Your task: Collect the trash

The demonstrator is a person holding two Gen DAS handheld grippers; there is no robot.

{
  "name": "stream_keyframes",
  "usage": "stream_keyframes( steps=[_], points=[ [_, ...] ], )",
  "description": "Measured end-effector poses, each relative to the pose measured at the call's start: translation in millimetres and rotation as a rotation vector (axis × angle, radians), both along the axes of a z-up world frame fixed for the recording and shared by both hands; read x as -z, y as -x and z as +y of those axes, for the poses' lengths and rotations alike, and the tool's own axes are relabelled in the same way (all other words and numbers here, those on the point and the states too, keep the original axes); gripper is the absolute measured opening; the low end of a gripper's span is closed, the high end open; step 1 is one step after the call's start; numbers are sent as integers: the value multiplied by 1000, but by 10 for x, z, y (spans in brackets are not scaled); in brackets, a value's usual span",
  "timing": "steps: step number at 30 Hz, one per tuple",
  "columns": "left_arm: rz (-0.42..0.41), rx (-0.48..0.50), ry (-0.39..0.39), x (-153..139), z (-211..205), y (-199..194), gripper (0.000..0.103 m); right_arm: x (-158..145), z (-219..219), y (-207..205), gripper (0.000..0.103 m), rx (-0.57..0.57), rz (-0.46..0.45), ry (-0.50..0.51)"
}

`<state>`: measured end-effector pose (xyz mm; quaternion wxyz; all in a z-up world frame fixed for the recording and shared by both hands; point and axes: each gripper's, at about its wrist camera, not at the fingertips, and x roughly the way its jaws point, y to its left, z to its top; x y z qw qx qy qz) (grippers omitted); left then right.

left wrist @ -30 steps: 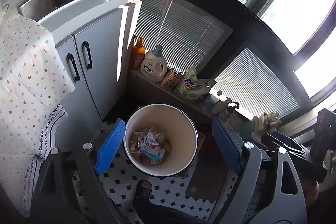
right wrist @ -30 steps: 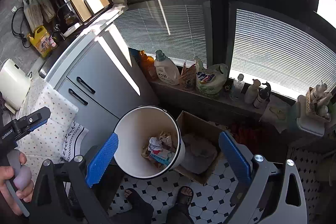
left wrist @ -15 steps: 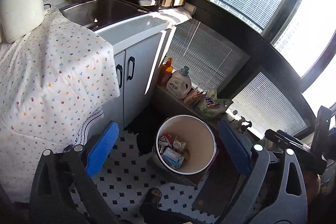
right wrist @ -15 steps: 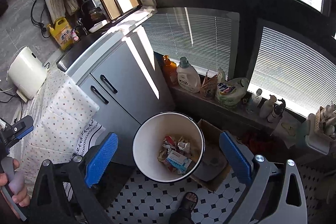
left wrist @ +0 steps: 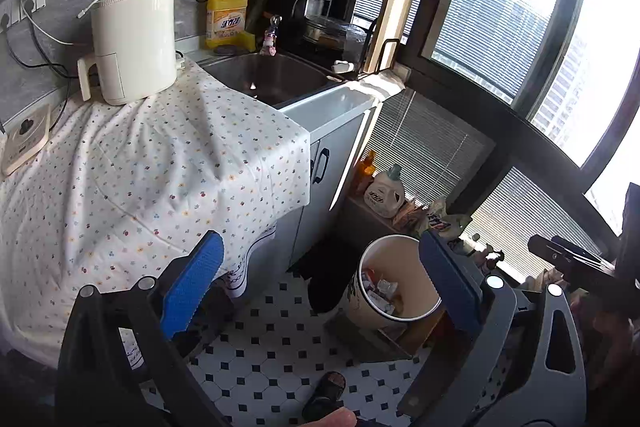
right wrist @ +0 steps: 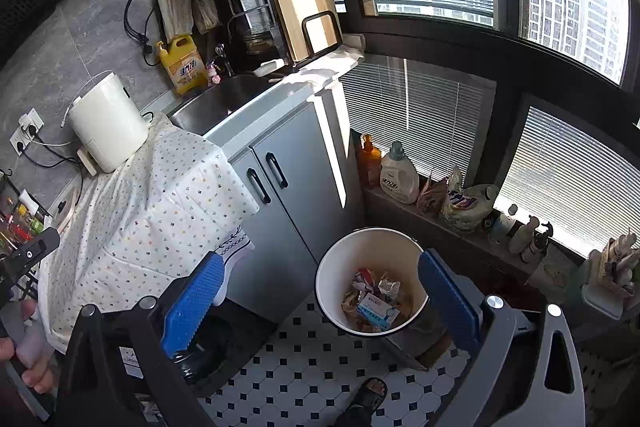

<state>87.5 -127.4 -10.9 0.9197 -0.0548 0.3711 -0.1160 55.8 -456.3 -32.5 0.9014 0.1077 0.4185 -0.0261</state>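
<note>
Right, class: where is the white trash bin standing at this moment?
In both wrist views the white trash bin stands on the tiled floor at lower centre-right, just right of the grey sink cabinet and below the window ledge holding the detergent bottle.

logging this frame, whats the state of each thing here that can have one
left tongs: open, holding nothing
right tongs: open, holding nothing
bin: upright on the floor, no lid, trash in the bottom
cabinet doors: shut
sink: no water running that I can see
cutting board: upright in its rack
cloth: draped over the counter edge
</note>
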Motion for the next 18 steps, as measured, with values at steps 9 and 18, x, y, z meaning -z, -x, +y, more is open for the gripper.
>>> stream_keyframes(
  steps=[9, 18],
  points=[
    [-58, -101, -32, -205, 636, 648, 97, -316, 738, 402, 95, -122, -39, 39],
    [-107, -182, -57, -325, 1104, 1210, 97, -593, 1167, 767, 95, -187, -116, 40]
  ],
)
